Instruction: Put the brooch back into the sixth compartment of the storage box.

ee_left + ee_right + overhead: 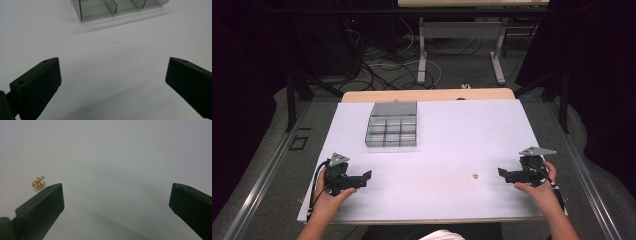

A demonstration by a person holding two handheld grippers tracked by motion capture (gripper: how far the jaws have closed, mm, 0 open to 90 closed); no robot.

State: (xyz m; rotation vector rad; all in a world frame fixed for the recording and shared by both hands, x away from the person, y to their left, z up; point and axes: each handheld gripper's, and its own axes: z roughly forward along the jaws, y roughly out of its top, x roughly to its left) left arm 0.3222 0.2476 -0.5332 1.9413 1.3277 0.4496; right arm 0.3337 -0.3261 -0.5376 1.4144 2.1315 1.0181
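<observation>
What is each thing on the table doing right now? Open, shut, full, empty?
Left gripper: open, holding nothing, low over the white table.
Right gripper: open, holding nothing.
Clear compartment box: lid open, the compartments look empty.
Small gold pile: lying loose on the table, untouched.

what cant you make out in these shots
- Small gold piece: too small and blurred in the right gripper view to tell what it is, or whether it is one item or several.
- Clear compartment box: cut off by the top edge of the left gripper view; in the high view its contents are too small to tell.
</observation>
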